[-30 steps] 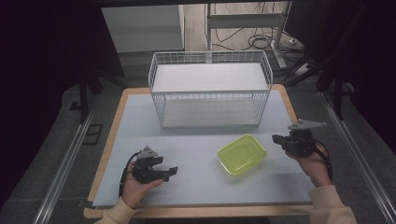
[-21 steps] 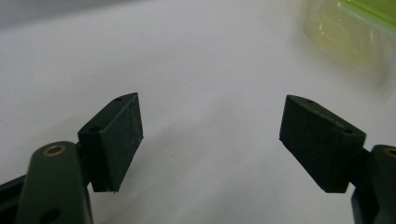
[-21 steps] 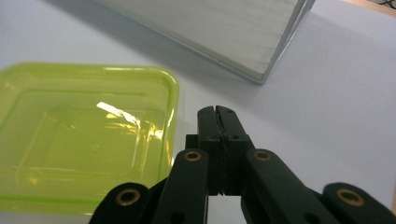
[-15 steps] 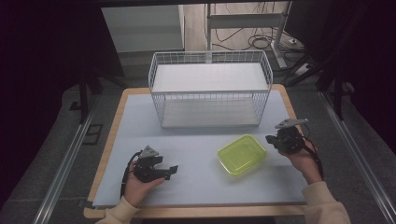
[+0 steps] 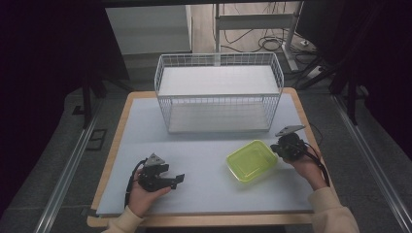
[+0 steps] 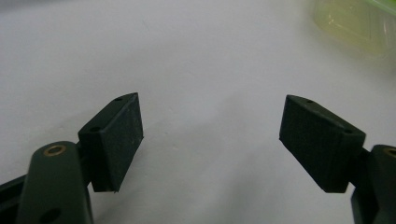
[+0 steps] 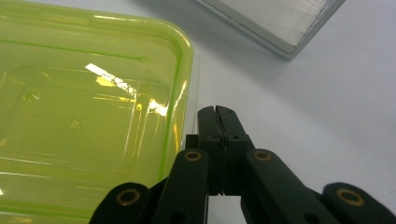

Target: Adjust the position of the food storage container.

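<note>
On the pale grey surface (image 5: 204,145) with its light wooden edge, a shallow rectangular container of translucent yellow-green plastic (image 5: 251,160) lies flat on the person's right half, in front of the white wire basket (image 5: 218,92) and clear of it. The right tongs (image 5: 281,147) sit just beside the container's right-hand corner, held low by the person's right hand (image 5: 305,167); in the right gripper view the right tongs (image 7: 218,112) are pressed together with nothing between them, their tips lying close against the container's (image 7: 88,107) rounded rim, though whether they actually touch it cannot be told. The corner of the basket's white floor panel (image 7: 275,21) shows beyond the tips in that view. The left tongs (image 5: 177,179) rest on the person's left half of the surface, well apart from the container, gripped by the left hand (image 5: 143,191) and pointing across towards the container. In the left gripper view the left tongs (image 6: 210,140) stand wide apart over bare surface, with nothing between them, and the container's edge (image 6: 359,23) appears blurred in the upper right corner.
</note>
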`<state>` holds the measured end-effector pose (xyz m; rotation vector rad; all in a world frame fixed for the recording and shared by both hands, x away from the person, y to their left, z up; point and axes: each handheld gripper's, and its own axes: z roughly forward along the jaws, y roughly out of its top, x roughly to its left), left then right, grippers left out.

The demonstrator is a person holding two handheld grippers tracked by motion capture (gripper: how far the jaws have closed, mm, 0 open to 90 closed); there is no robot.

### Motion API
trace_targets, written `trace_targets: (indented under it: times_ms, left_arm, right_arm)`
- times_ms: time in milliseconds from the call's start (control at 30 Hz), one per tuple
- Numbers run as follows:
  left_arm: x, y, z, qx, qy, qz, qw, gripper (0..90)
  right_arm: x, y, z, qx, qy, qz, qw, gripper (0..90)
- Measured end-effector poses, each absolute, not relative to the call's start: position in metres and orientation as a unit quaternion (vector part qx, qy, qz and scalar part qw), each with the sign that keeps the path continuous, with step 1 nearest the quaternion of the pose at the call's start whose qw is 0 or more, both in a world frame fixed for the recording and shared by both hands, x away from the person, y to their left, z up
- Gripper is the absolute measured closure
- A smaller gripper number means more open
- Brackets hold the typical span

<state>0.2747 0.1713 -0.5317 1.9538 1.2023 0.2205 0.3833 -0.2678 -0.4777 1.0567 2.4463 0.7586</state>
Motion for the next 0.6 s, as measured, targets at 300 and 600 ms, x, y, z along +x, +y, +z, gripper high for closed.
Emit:
trace_targets:
  times_ms: [300, 600]
  left_arm:
    - [0.2748, 0.1706, -0.532, 0.776, 0.475, 0.087, 0.406, 21.2]
    - [0.2752, 0.1708, -0.5328, 0.779, 0.474, 0.085, 0.402, 21.1]
  right_arm:
    - [0.3819, -0.2658, -0.4783, 0.373, 0.871, 0.259, 0.188, 90.0]
    - [0.3789, -0.2631, -0.4768, 0.372, 0.875, 0.249, 0.182, 90.0]
